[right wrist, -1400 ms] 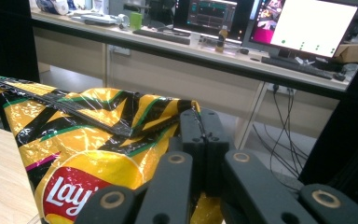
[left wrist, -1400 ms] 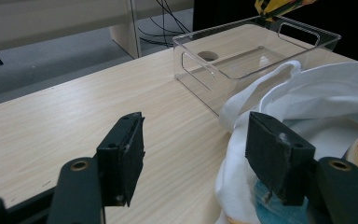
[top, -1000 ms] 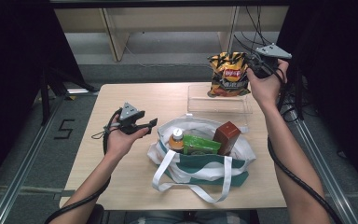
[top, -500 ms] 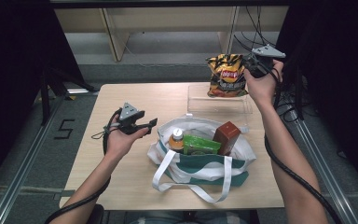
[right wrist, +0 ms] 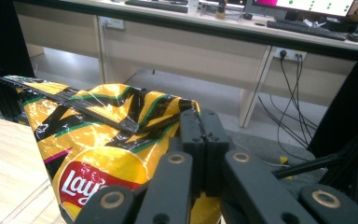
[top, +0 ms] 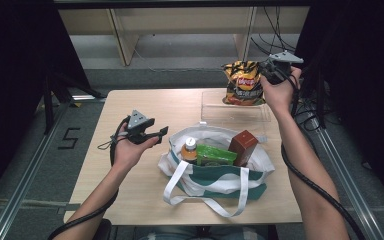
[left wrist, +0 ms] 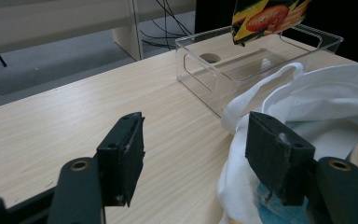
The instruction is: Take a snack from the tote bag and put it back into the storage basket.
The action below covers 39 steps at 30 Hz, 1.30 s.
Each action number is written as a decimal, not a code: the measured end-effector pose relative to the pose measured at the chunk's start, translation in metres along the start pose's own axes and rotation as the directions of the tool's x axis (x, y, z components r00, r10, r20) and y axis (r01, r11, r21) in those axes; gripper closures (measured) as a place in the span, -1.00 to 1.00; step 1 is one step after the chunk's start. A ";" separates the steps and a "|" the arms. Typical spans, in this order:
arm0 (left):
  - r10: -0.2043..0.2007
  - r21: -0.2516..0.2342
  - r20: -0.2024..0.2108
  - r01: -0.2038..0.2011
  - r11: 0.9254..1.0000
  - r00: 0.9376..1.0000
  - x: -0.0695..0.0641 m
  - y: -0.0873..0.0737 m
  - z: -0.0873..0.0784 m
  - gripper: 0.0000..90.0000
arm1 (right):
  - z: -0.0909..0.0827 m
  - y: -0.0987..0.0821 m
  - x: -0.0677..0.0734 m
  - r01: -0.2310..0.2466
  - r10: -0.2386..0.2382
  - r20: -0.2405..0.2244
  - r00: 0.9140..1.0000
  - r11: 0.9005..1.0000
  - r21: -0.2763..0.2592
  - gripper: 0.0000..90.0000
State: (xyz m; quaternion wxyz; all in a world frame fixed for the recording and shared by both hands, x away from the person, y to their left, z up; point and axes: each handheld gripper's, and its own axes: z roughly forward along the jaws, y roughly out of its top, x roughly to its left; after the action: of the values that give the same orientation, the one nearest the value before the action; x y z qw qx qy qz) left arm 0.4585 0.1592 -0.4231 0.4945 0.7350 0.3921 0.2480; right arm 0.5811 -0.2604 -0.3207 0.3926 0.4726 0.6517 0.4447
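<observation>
A yellow and black bag of crisps (top: pixel 243 82) hangs in the air over the clear plastic tray (top: pixel 232 106) at the table's far right. My right gripper (top: pixel 264 71) is shut on the bag's top corner; in the right gripper view the bag (right wrist: pixel 98 140) bulges left of the closed jaws (right wrist: pixel 203 140). My left gripper (top: pixel 161 132) is held open above the table, just left of the white and green tote bag (top: pixel 215 172). In the left gripper view the jaws (left wrist: pixel 196 156) stand wide apart with nothing between them, the tote's white rim (left wrist: pixel 279 100) to the right.
The tote holds an orange-capped bottle (top: pixel 190 148), a green packet (top: pixel 215 155) and a brown box (top: pixel 242 146); its handles trail toward the table's near edge. Bare wood (top: pixel 125 107) lies left of the tray. Desks and cables stand beyond the table.
My right gripper has carried the crisps bag slightly down and toward the tray. The left gripper has not moved.
</observation>
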 end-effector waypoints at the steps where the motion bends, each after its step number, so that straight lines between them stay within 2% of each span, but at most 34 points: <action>1: 0.000 -0.001 0.000 0.000 1.000 1.000 0.000 0.000 0.000 -0.18 | 0.000 0.000 0.000 0.000 0.000 0.000 1.000 1.000 0.000 1.00; 3: 0.002 -0.005 0.000 -0.002 1.000 1.000 0.000 0.001 0.000 -0.18 | 0.002 0.000 0.002 -0.014 0.014 0.003 1.000 1.000 -0.002 1.00; 4: 0.001 -0.007 0.004 -0.001 1.000 1.000 0.000 0.001 0.000 -0.18 | 0.003 0.000 0.001 -0.003 0.003 0.000 1.000 1.000 -0.004 1.00; 5: 0.001 -0.007 0.001 -0.001 1.000 1.000 -0.001 0.001 0.000 -0.18 | 0.003 0.000 0.003 -0.020 0.020 0.000 1.000 1.000 0.007 1.00; 10: 0.000 -0.013 0.003 0.000 1.000 1.000 0.000 0.003 -0.001 -0.19 | 0.003 0.002 0.005 -0.018 0.018 -0.008 1.000 1.000 0.013 1.00; 16: -0.001 -0.019 0.003 0.001 1.000 1.000 -0.001 0.002 -0.002 -0.19 | 0.003 0.007 0.009 -0.018 0.018 -0.016 1.000 1.000 -0.012 1.00; 18: -0.003 -0.026 0.003 0.003 1.000 1.000 -0.002 0.002 0.000 -0.18 | 0.002 0.008 0.011 -0.036 0.036 -0.016 0.999 0.999 0.001 1.00; 22: -0.001 -0.021 0.007 0.001 1.000 1.000 -0.002 0.001 0.001 -0.18 | 0.006 0.009 0.012 -0.023 0.023 -0.018 1.000 1.000 0.004 1.00; 25: -0.002 -0.024 0.002 0.002 1.000 1.000 -0.001 0.001 0.001 -0.18 | 0.008 0.007 0.012 -0.048 0.048 -0.015 0.999 0.999 0.016 1.00; 27: -0.002 -0.025 0.001 0.002 1.000 1.000 -0.001 0.002 0.000 -0.18 | 0.010 0.004 0.011 -0.036 0.036 -0.016 0.999 0.999 0.021 1.00; 28: -0.001 -0.025 0.001 0.001 1.000 1.000 -0.001 0.002 0.000 -0.18 | 0.012 0.001 0.012 -0.055 0.055 -0.014 0.998 0.998 0.029 1.00; 38: 0.000 -0.022 0.001 0.000 1.000 1.000 -0.001 0.001 0.000 -0.19 | 0.020 -0.009 0.013 -0.063 0.064 -0.018 0.998 0.996 0.059 1.00; 39: 0.000 -0.022 0.001 0.000 1.000 1.000 -0.001 0.001 0.000 -0.19 | 0.021 -0.010 0.013 -0.076 0.077 -0.014 0.997 0.995 0.063 1.00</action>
State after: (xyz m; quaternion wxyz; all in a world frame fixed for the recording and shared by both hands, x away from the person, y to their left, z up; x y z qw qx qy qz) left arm 0.4584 0.1581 -0.4221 0.5028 0.7295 0.3893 0.2519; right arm 0.5947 -0.2455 -0.3370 0.3549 0.5055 0.6500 0.4428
